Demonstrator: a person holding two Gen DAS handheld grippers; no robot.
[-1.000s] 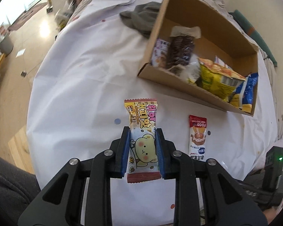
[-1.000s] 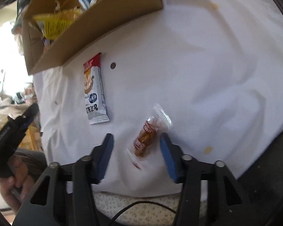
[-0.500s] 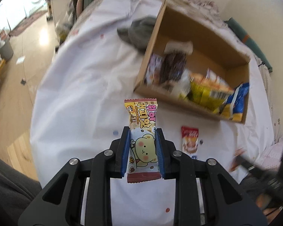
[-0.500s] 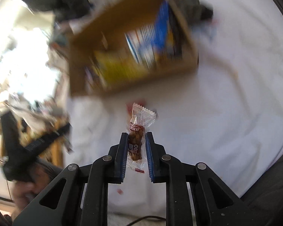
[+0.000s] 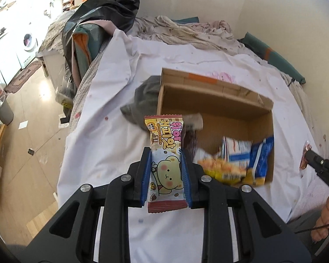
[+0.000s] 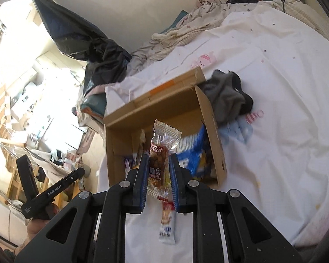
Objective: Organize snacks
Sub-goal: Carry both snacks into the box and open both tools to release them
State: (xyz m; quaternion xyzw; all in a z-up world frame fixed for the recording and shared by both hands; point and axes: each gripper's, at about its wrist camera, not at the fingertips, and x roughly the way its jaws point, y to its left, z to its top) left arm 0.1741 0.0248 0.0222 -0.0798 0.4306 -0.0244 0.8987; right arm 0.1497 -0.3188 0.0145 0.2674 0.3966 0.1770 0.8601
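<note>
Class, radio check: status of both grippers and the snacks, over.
Left gripper shut on yellow bear-print cookie packet. Right gripper shut on clear brown snack packet. Open cardboard box ahead, unobstructed.

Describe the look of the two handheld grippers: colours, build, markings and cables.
Both the left gripper and right gripper have black angular plastic frames with cut-out linkages, silver round pivot bolts, and ribbed blue pads. The left one's handle, seen from the right camera, bears white lettering. A thin black cable hangs beside the right hand.

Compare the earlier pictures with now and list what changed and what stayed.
The right tongs closed on the clear-wrapped brown snack and lifted it off the white sheet toward the cardboard box. The left tongs rose with the bear-print cookie packet, still clamped. The red-and-white snack bar stayed on the sheet.
</note>
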